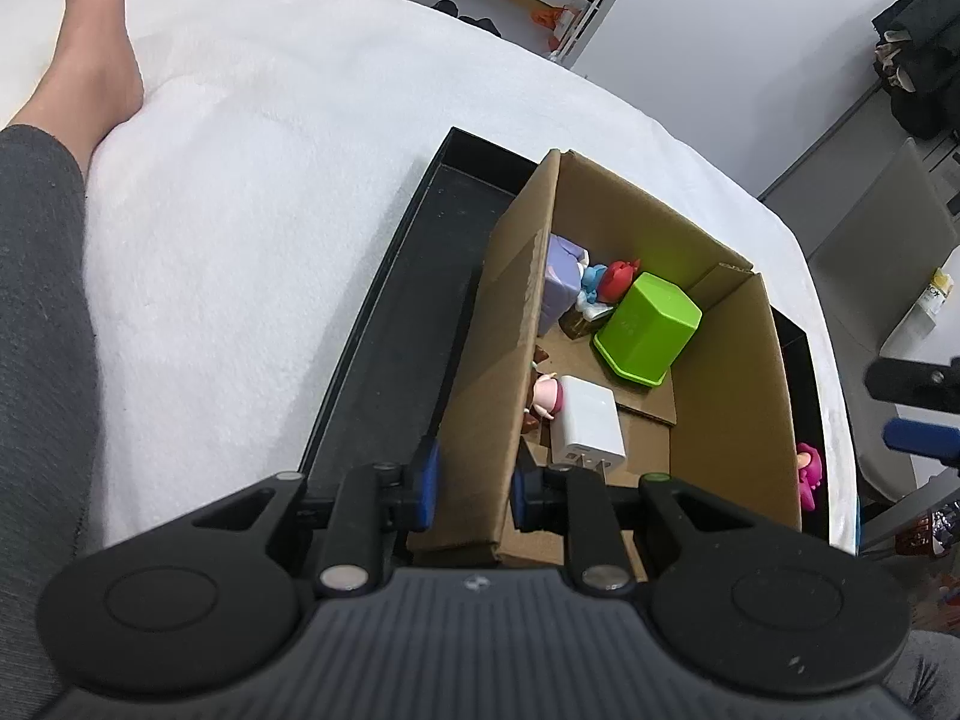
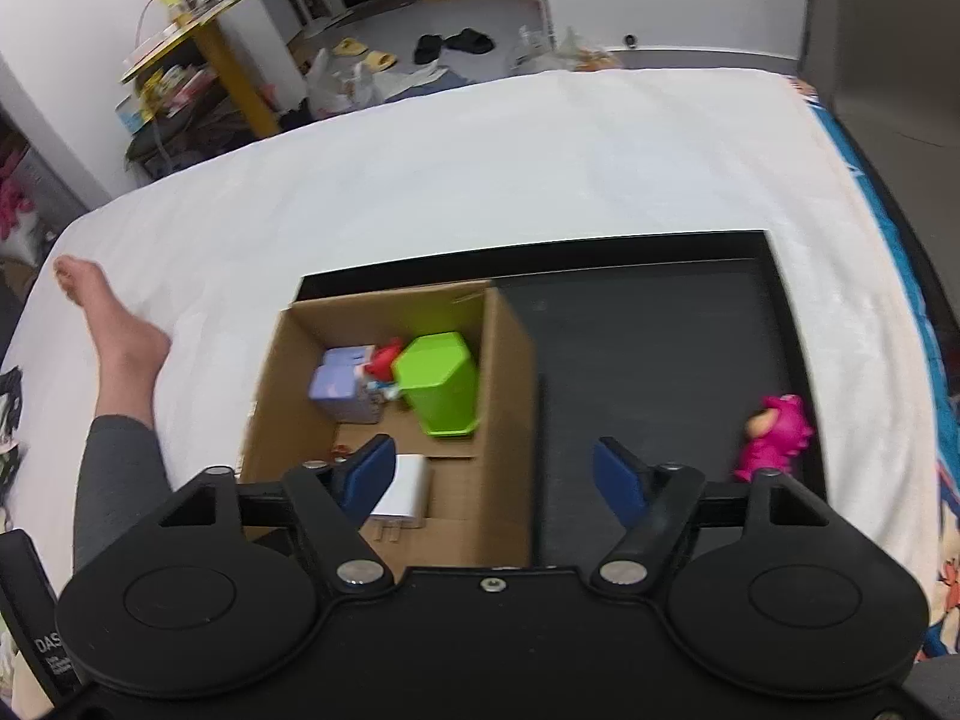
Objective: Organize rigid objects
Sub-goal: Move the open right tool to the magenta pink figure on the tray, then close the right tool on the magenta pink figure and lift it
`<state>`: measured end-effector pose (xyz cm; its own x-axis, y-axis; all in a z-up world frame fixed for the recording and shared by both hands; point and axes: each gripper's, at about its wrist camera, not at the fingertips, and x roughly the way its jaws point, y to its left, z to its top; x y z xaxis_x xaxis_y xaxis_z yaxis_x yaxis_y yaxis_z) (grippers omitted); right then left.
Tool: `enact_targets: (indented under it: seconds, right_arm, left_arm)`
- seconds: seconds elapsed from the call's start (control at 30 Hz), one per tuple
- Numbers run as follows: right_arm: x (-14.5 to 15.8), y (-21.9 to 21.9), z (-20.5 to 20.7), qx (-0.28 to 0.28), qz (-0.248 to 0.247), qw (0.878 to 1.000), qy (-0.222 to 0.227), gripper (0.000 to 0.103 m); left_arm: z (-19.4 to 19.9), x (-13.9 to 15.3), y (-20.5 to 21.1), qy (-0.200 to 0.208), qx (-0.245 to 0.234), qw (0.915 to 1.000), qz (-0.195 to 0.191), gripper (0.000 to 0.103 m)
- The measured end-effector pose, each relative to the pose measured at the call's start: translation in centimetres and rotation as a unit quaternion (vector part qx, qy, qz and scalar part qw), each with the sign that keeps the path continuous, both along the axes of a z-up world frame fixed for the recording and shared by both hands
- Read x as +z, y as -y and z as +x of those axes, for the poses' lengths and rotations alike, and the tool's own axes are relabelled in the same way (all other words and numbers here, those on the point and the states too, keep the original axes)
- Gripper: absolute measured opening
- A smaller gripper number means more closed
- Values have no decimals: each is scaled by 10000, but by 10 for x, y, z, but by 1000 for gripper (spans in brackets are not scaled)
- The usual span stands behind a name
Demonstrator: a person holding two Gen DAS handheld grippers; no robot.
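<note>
Left claw (image 1: 474,495) clamped on cardboard box (image 1: 726,360) wall, pink toy (image 2: 774,435) outside.

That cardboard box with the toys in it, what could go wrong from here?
The left gripper is clamped on one thin wall of the cardboard box, so the wall might bend or the box tip on the black tray. The pink toy lies outside, near the tray's edge, and the open right gripper could nudge it off.
</note>
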<state>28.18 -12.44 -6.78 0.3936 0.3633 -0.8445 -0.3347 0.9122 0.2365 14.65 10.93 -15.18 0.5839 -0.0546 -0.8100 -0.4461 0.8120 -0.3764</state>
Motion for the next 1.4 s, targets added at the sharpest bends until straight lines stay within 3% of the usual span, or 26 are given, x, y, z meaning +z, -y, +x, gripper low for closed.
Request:
enact_targets:
  seconds: [0.37,0.53,0.77,1.23,1.4]
  right_arm:
    - [-8,48,15,-593,-1,9982,-12,79]
    - [-9,69,22,-765,56,9971,19,86]
    - [-31,95,40,-1206,81,9925,-151,86]
    - [-91,100,67,-1510,-248,9862,-638,78]
    - [-104,95,72,-1472,-349,9853,-795,70]
  left_arm:
    - [1,-1,0,-33,-10,10000,56,21]
    - [2,-2,2,-66,-2,9999,104,21]
    - [4,-3,0,-86,13,9999,104,21]
    - [3,-1,0,-89,16,9999,76,21]
    - [4,-2,-1,-90,16,10000,37,21]
